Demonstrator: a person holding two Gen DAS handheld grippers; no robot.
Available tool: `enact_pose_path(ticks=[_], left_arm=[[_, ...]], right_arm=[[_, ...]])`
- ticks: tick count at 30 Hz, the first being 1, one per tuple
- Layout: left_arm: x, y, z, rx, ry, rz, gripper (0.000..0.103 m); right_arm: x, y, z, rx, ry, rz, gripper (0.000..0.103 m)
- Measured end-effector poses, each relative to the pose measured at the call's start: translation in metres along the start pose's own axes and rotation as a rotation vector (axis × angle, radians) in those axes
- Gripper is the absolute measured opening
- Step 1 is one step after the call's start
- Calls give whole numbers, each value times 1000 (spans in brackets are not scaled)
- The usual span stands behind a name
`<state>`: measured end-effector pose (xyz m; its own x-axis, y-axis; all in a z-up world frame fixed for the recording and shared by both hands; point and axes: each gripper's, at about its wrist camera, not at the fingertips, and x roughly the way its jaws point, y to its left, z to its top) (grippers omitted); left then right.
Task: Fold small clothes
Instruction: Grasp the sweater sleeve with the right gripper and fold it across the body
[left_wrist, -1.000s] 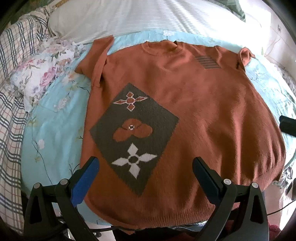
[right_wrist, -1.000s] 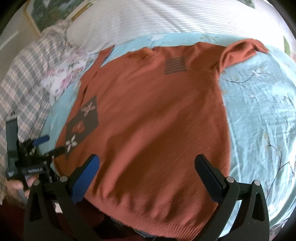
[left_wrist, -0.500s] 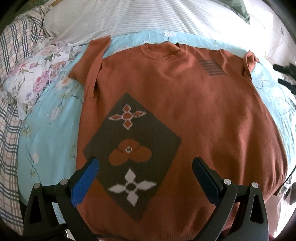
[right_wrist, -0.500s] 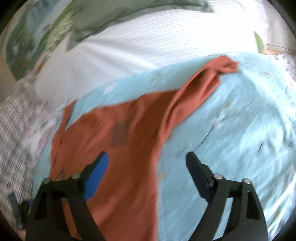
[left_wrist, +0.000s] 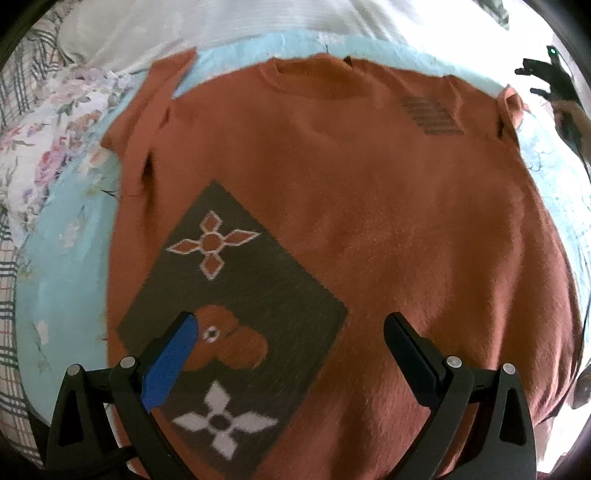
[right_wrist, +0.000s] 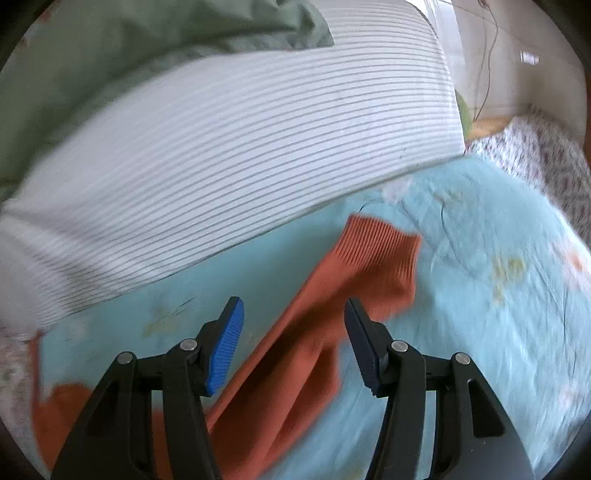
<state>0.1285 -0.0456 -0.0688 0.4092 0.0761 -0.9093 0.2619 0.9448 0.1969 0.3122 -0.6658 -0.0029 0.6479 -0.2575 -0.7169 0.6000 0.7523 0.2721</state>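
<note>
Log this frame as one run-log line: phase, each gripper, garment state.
phase: pre-fold approach | left gripper: open, over sweater front | right gripper: open, straddling sleeve, not closed | sweater: flat, unfolded on blue bedspread

The sweater (left_wrist: 369, 229) covers most of the light blue bedspread (right_wrist: 480, 314), leaving bare strips along its left edge and beyond the right sleeve cuff (right_wrist: 380, 258). A striped pillow (right_wrist: 229, 155) walls off the far edge, floral bedding (left_wrist: 55, 122) crowds the far left corner, and green fabric (right_wrist: 147, 33) lies behind the pillow.
</note>
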Motion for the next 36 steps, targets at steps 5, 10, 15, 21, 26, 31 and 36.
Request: enact_pose_path(ticks=[5,10,15,21,26,31,36], left_arm=[[20,-4,11,-9,45,-16,101],[29,-3,19,-21,58,-38,101],[29,0,20,-23,44,-51,101],[13,8,13,-56,-2,-96,101],[1,19,1,-91,-26,-110,101],[-6,37,-2,-171,-32,-146,101],[-2,58,-12,-242,-52,-184,101]], right_arm=[[61,-11,6,1,97,-80,50],[61,-17,-2,29,102,15,6],[12,37,-28,-78,85,245,5],[-39,131,-86,-156,165,540,5],[-60,219,-151,-208,281,750,5],[-68,290,-221,-299,390,862,5],[-55,334,-282,-360,508,892,5]])
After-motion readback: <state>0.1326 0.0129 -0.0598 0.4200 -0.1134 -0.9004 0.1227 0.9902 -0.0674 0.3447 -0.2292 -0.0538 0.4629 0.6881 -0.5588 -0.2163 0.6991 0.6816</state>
